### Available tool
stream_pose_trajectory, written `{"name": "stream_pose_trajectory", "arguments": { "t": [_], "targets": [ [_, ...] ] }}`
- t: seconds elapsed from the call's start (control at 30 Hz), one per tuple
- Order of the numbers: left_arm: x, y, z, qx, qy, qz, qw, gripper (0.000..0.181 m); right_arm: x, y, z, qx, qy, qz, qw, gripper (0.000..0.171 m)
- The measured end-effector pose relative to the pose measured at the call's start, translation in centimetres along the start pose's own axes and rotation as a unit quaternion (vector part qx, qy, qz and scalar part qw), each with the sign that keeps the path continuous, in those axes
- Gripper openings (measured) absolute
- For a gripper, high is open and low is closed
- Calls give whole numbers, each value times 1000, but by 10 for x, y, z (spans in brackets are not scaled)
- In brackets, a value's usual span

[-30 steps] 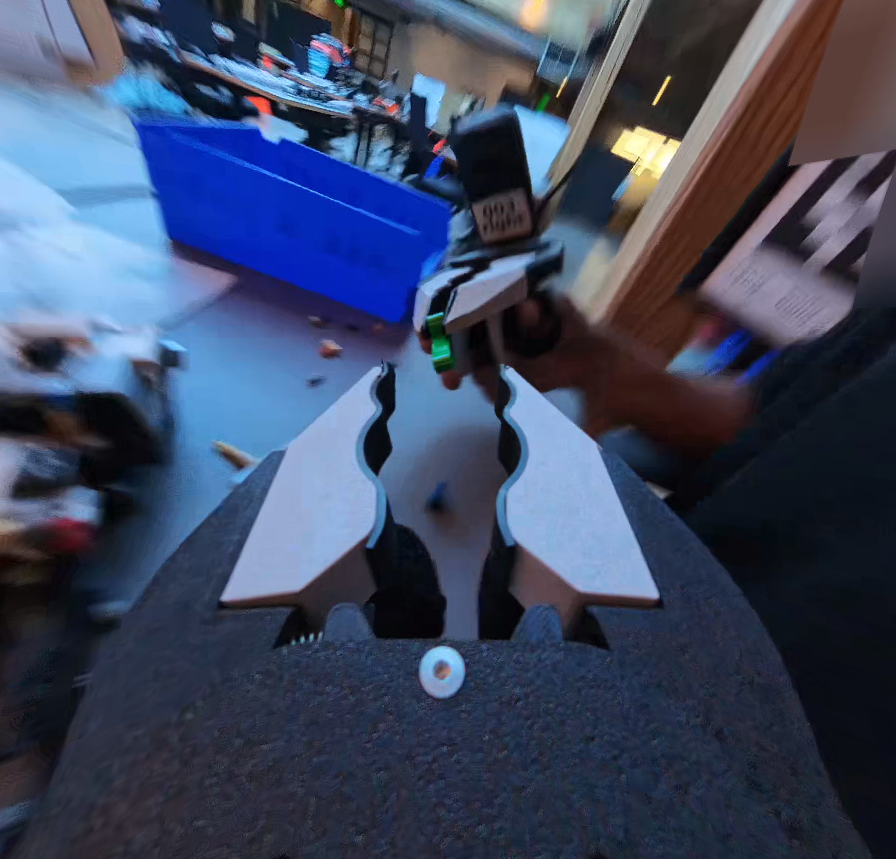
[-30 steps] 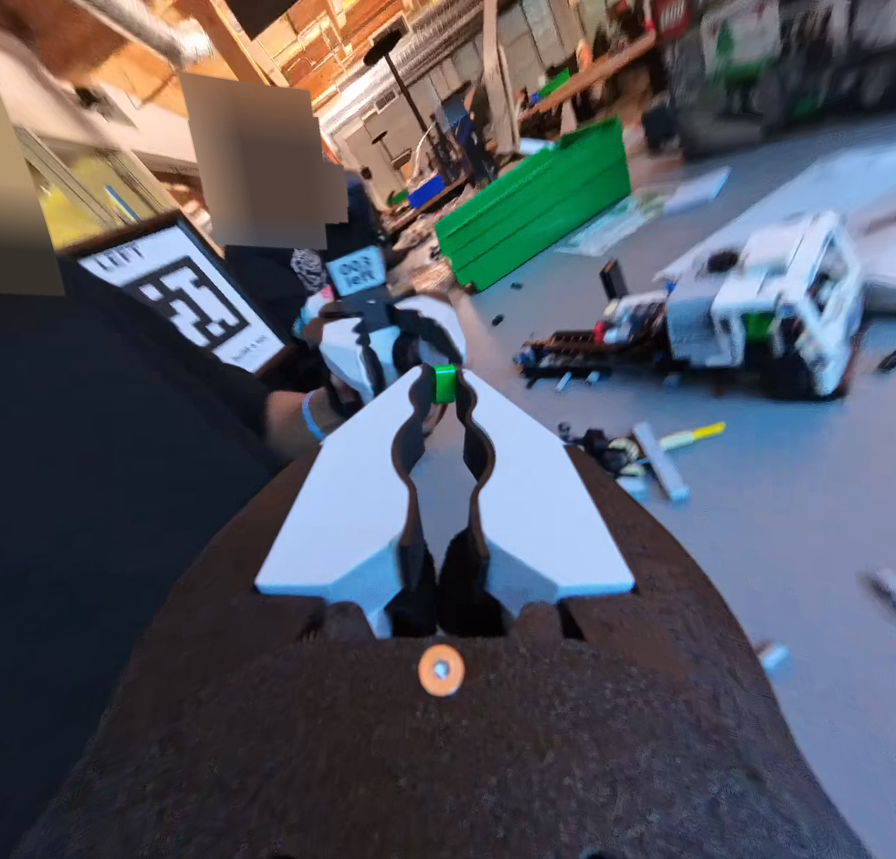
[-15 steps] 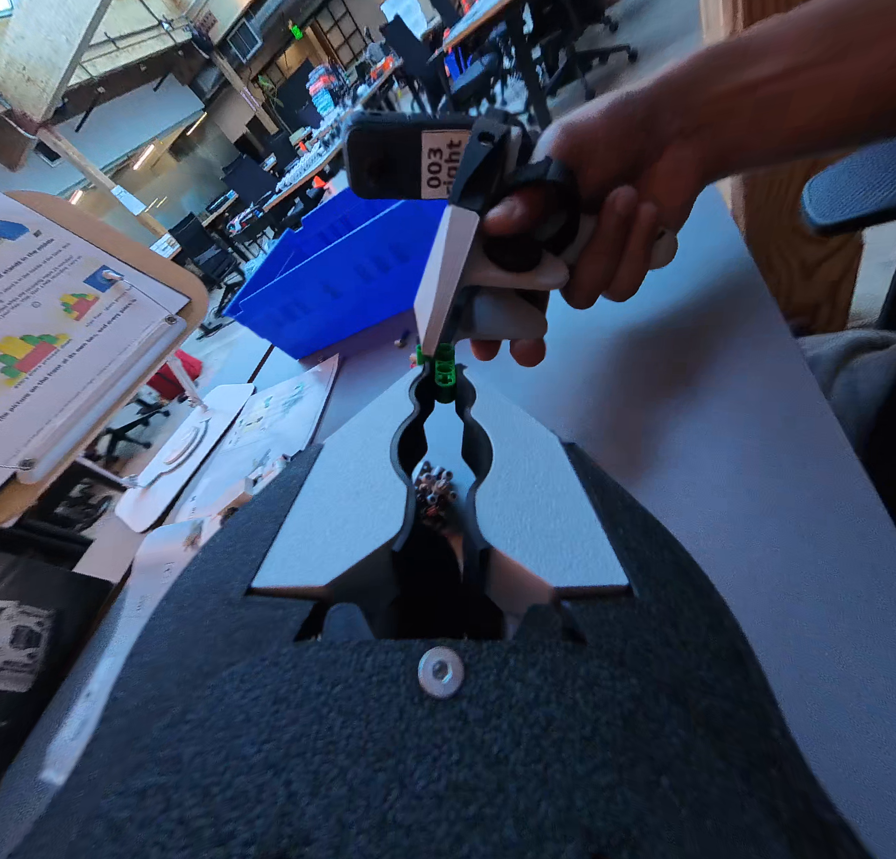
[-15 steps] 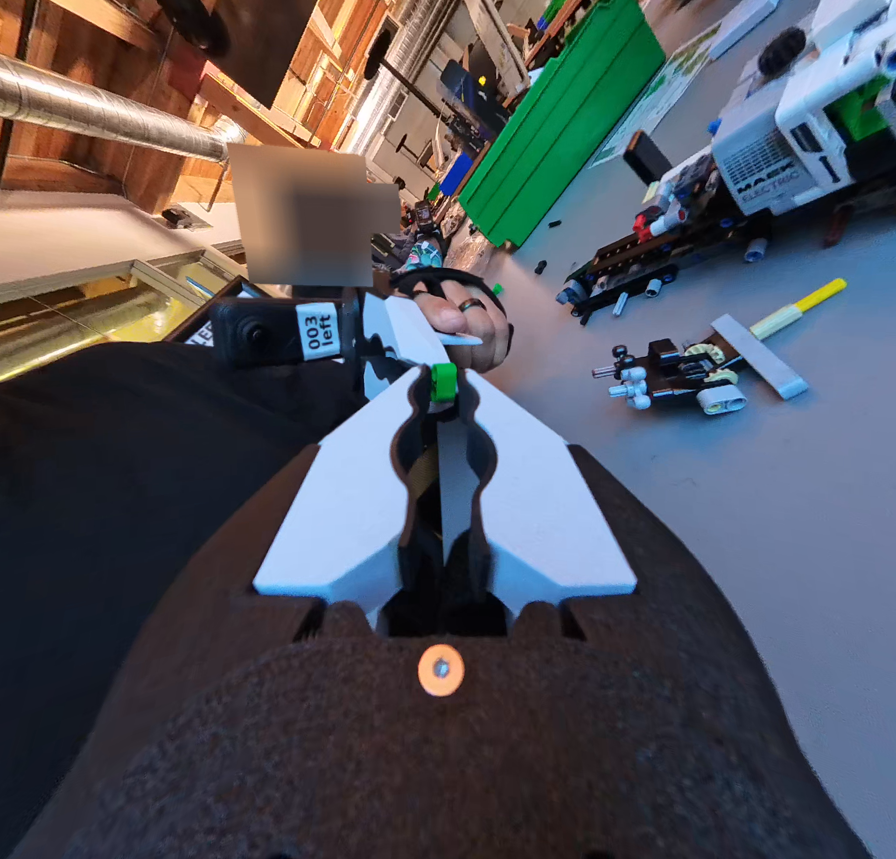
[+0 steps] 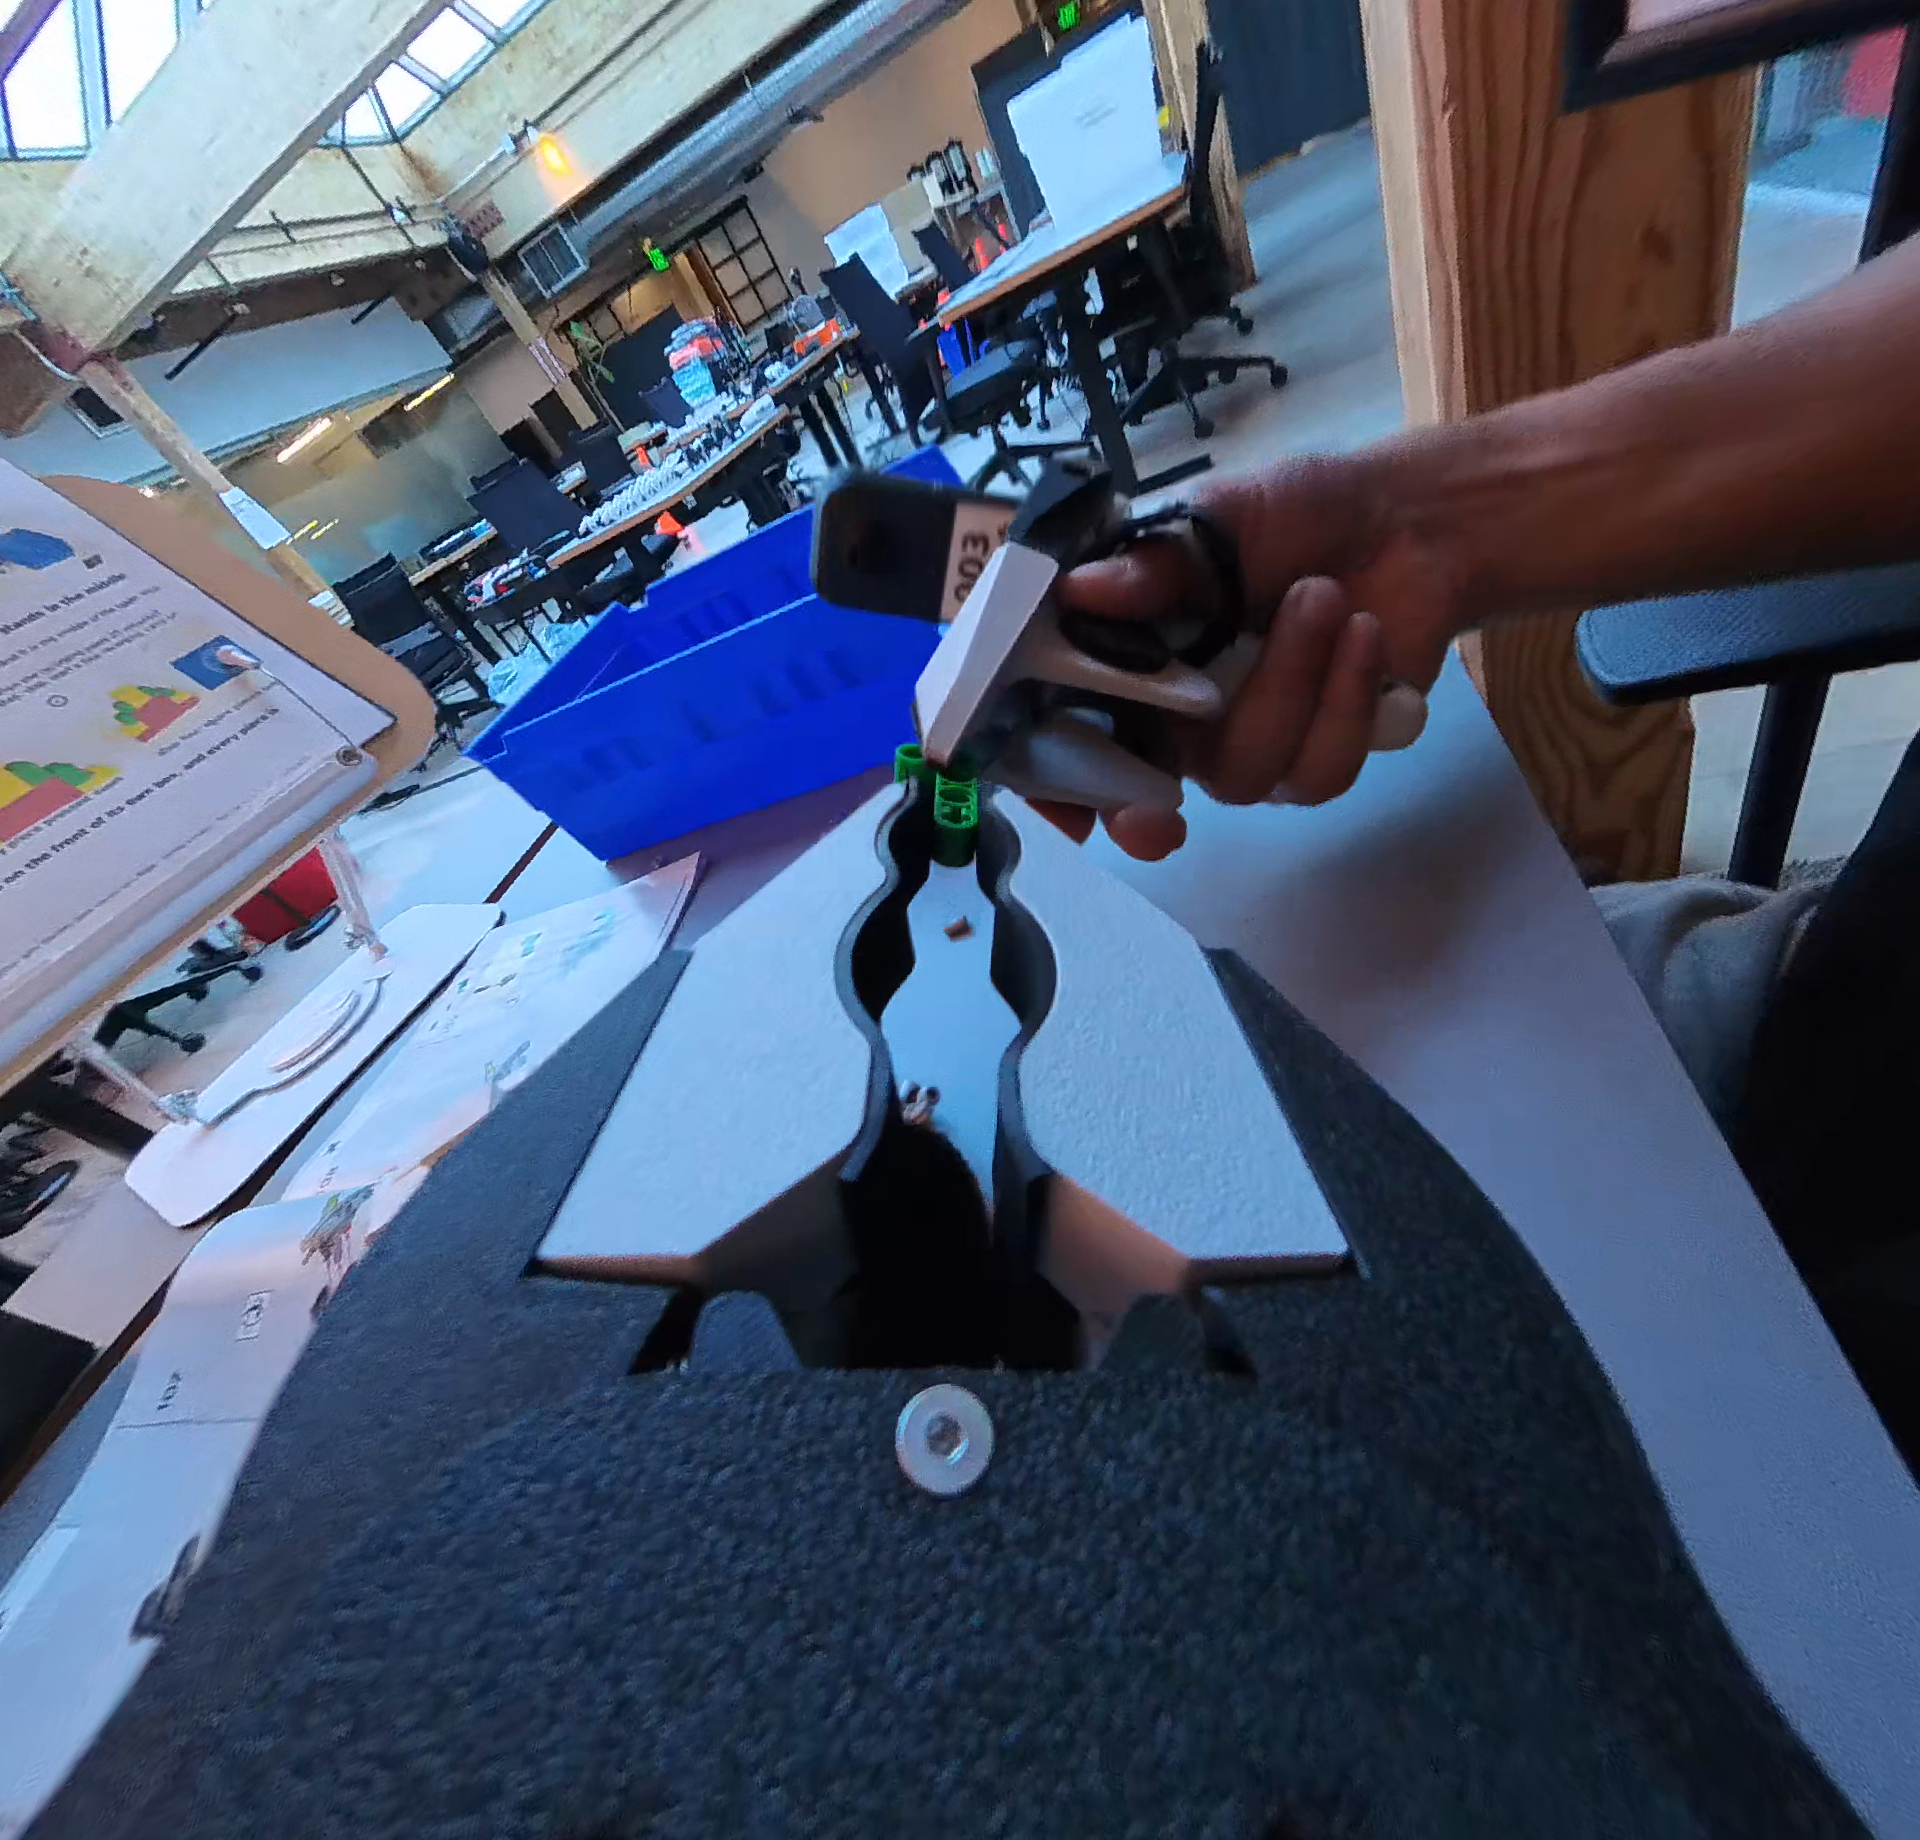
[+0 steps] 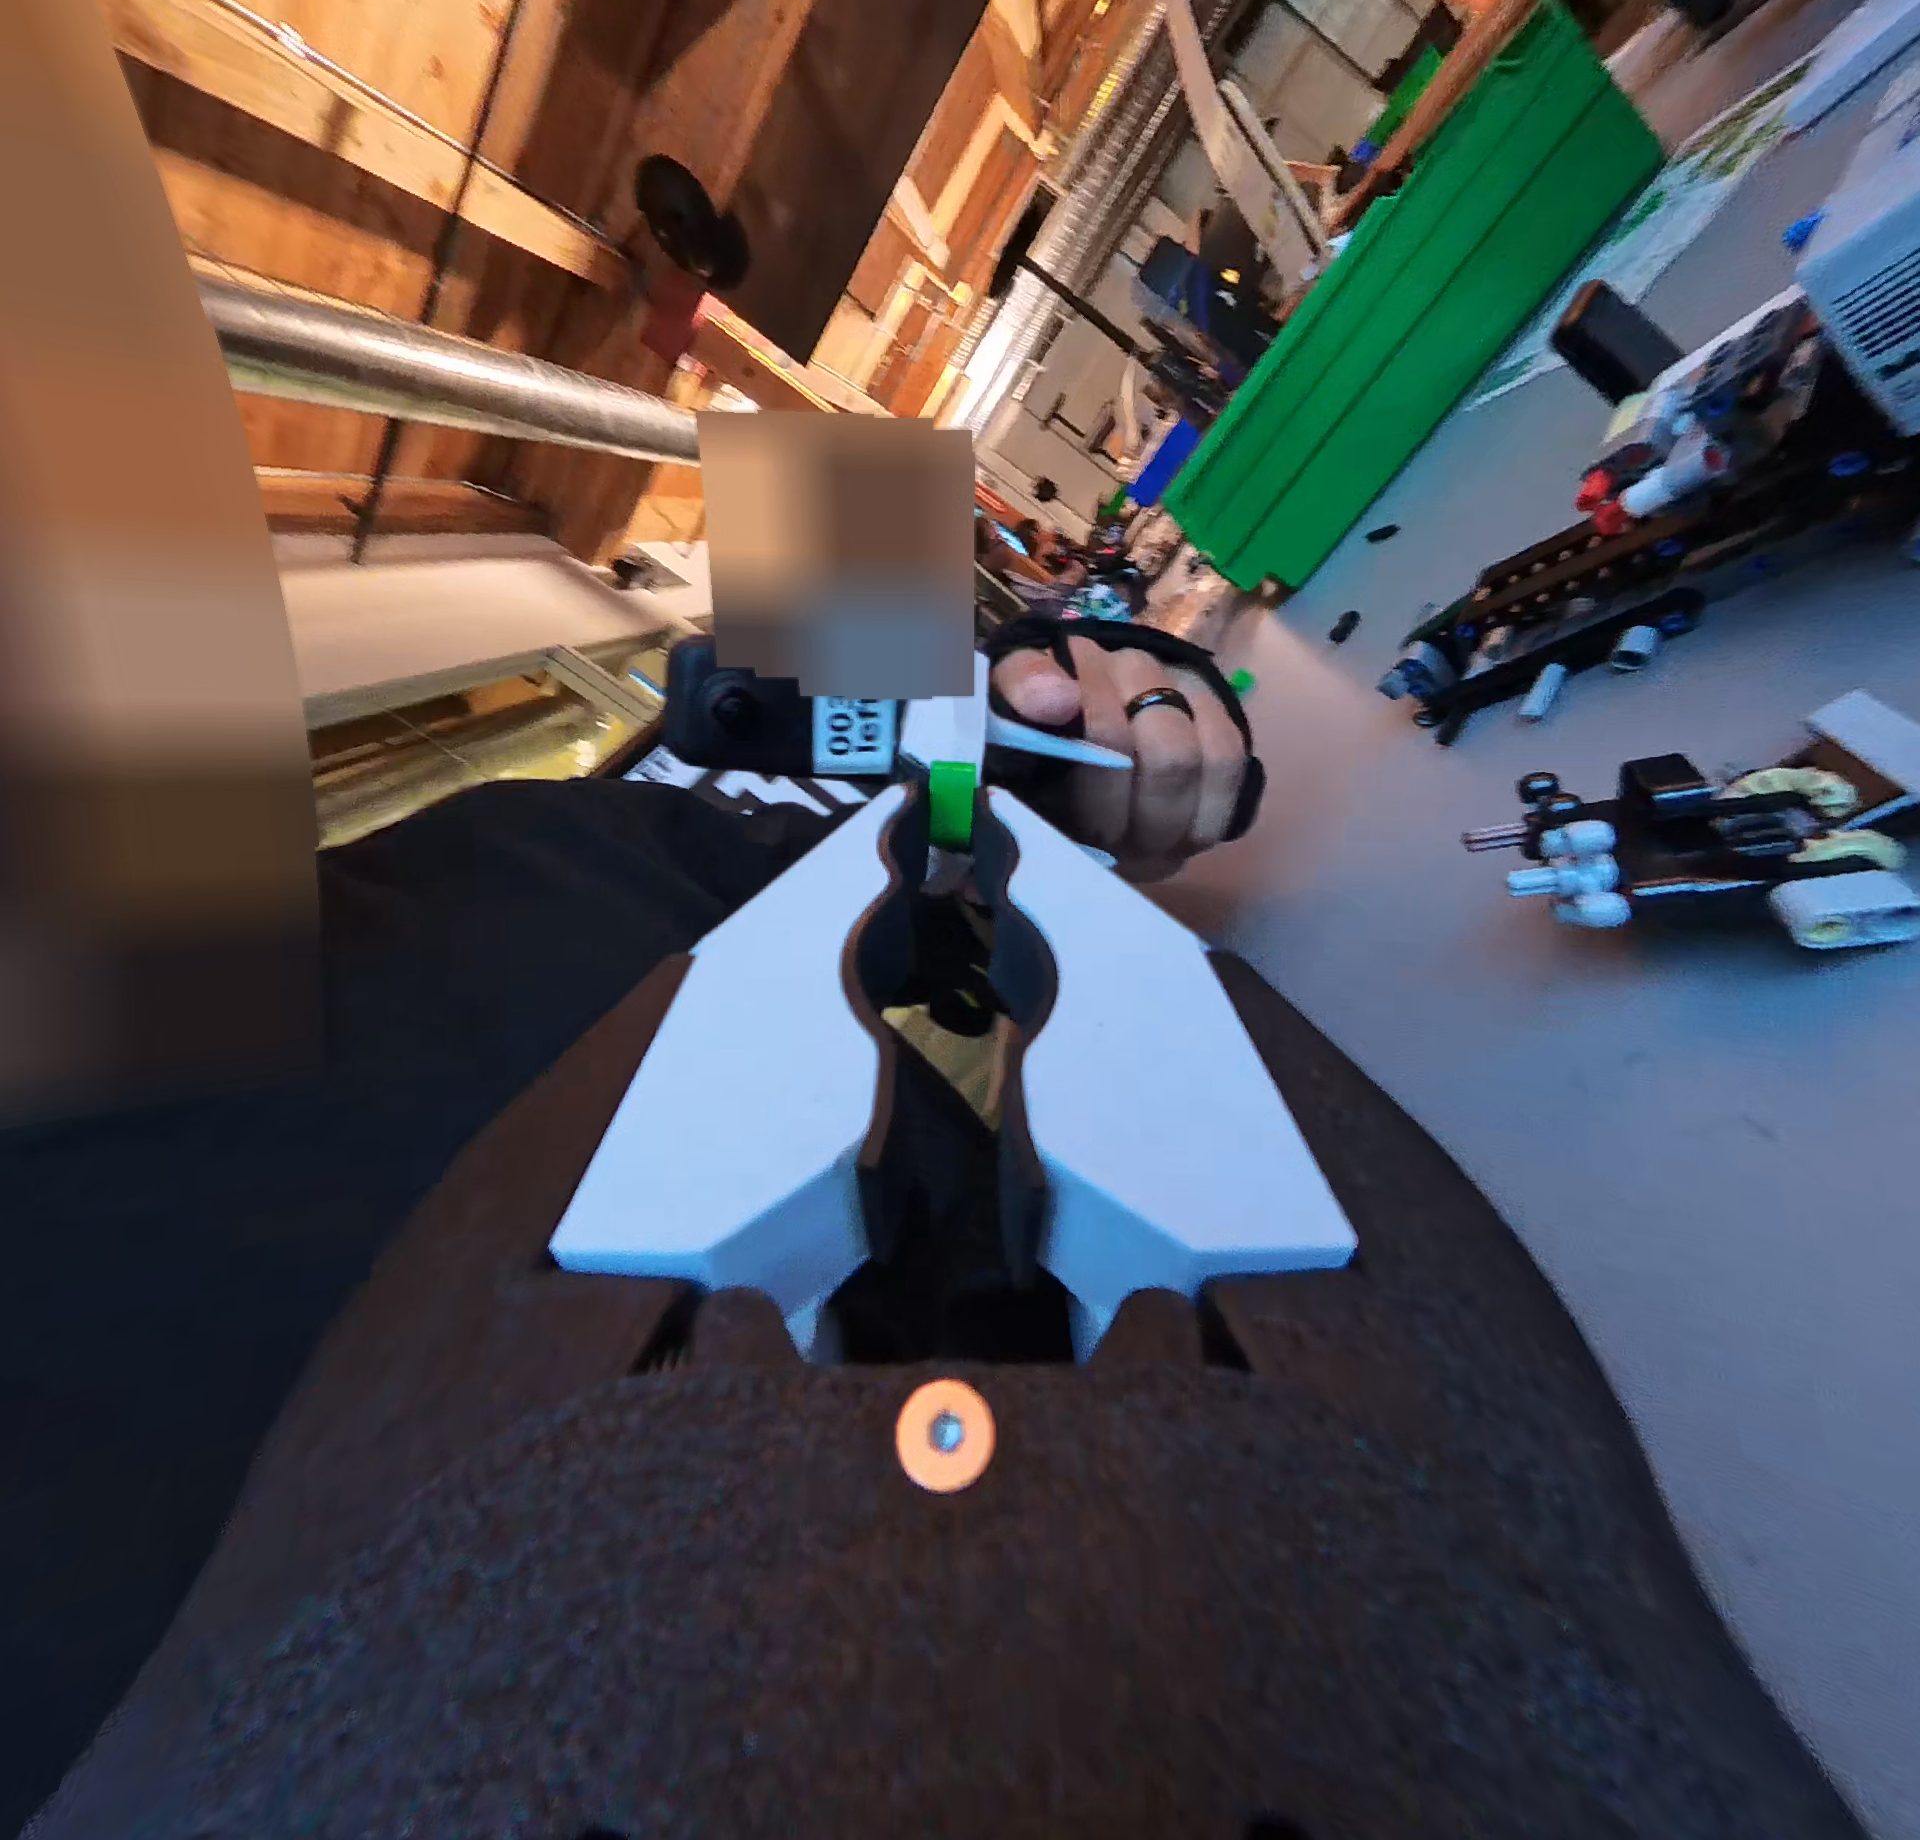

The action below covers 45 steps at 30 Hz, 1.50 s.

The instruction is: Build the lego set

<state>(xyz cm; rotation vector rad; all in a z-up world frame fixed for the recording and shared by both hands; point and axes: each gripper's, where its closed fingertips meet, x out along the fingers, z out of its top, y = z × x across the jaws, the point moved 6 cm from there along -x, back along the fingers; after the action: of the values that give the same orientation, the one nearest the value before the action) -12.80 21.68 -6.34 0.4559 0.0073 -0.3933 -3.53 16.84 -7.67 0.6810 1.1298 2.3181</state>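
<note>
left gripper (image 5: pixel 943 824) | spread→closed on green piece (image 5: pixel 954 803) | met right gripper (image 6: pixel 948 816)

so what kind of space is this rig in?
Looks like a shared open-plan workshop or lab, not a home: rows of desks with office chairs behind, exposed ceiling ductwork, parts bins on the grey table, and a half-built lego truck.
</note>
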Motion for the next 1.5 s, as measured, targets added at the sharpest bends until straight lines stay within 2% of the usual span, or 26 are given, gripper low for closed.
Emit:
{"name": "stream_pose_trajectory", "arguments": {
  "t": [0.17,0.23,0.27,0.3,0.33,0.4,0.57,0.63,0.77,0.83,1.0,1.13,1.27,1.37,1.5],
  "targets": [
    [-2,3,-1,31,2,2,1000,5,3,-4,0,30,-22,10,999,7],
    [-1,4,-6,36,14,-2,999,5,-2,-5,2,-22,-3,-36,999,9],
    [-1,7,-8,28,19,-1,999,5,-8,-4,5,-65,6,-71,995,20],
    [-1,10,-11,16,25,-3,1000,5,-16,-5,6,-118,28,-121,985,28],
    [-2,12,-15,3,34,-6,999,5,-25,-9,1,-186,69,-188,962,25],
    [-3,14,-24,-21,49,1,999,5,-36,-14,-15,-316,151,-293,890,22],
    [-4,1,-37,-89,88,-23,992,5,-38,-32,-48,-399,279,-351,800,20],
    [-5,-6,-40,-110,98,-30,989,5,-35,-39,-50,-419,305,-354,779,19],
    [-4,-11,-41,-106,104,-30,988,5,-28,-47,-51,-433,333,-357,758,15],
    [-5,-10,-43,-94,104,-22,990,5,-27,-48,-51,-440,334,-355,755,7],
    [-7,-9,-41,-54,80,-12,995,5,-23,-48,-48,-477,304,-402,720,6],
    [-8,-9,-36,-54,62,1,997,5,-6,-31,-38,-503,177,-447,719,6],
    [-12,-2,-26,-48,26,48,997,5,17,-17,-33,-558,102,-478,671,6],
    [-14,0,-21,-36,7,61,997,5,29,-4,-30,-558,42,-481,675,5],
    [-18,2,-17,-30,-12,71,997,5,36,6,-32,-554,9,-482,678,5]
  ]
}}
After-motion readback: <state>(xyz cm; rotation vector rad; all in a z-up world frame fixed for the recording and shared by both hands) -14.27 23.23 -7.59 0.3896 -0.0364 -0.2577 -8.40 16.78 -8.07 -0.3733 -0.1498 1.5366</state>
